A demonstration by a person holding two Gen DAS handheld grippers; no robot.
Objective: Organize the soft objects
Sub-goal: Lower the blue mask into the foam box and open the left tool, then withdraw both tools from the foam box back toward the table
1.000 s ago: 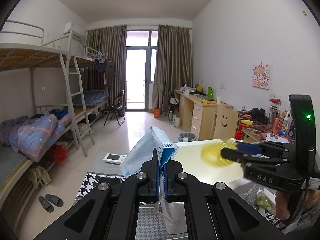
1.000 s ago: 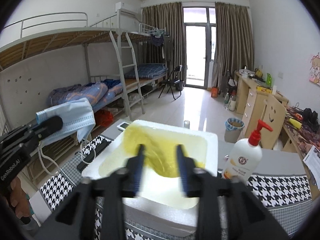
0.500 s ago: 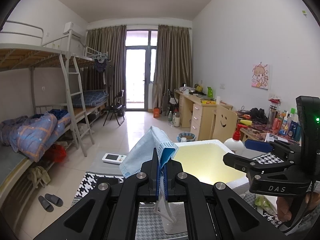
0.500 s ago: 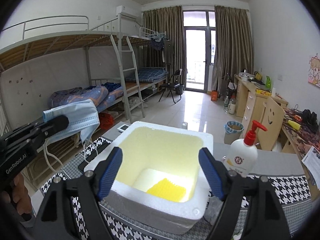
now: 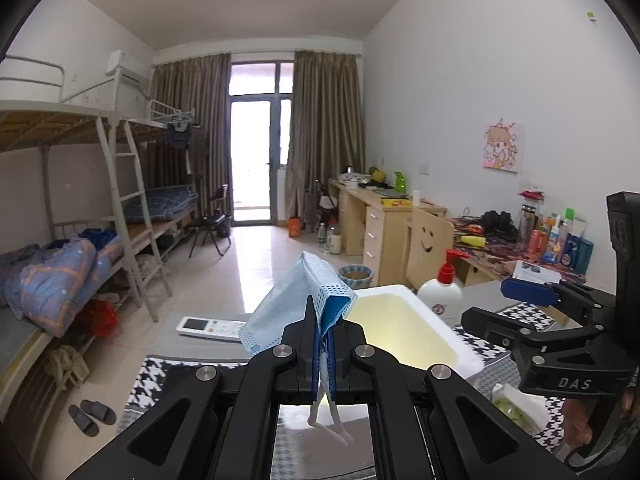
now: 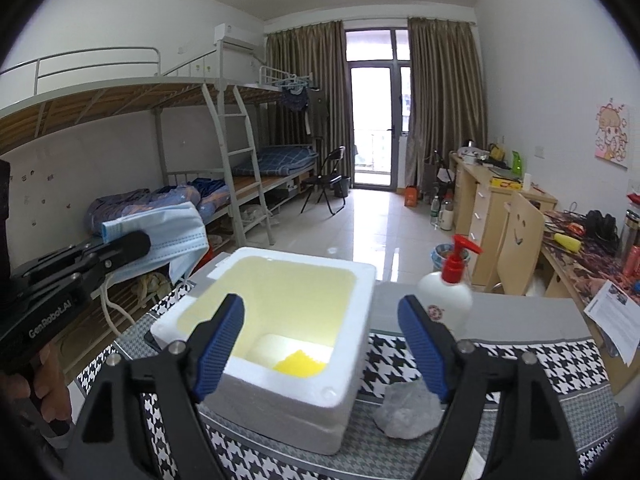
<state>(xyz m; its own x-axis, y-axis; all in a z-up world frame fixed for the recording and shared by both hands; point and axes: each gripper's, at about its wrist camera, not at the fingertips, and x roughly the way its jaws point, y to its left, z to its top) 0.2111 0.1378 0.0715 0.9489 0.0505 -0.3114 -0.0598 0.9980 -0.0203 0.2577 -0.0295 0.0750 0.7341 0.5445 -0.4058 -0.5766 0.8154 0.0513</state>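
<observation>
One soft item, a yellow sponge, is already lying at the bottom of the white foam box, low in the centre of the right wrist frame. The right claw is standing released and empty over the box, its jaws having just been opening. The left claw is clenching a blue face mask, seemingly next for the box.
</observation>
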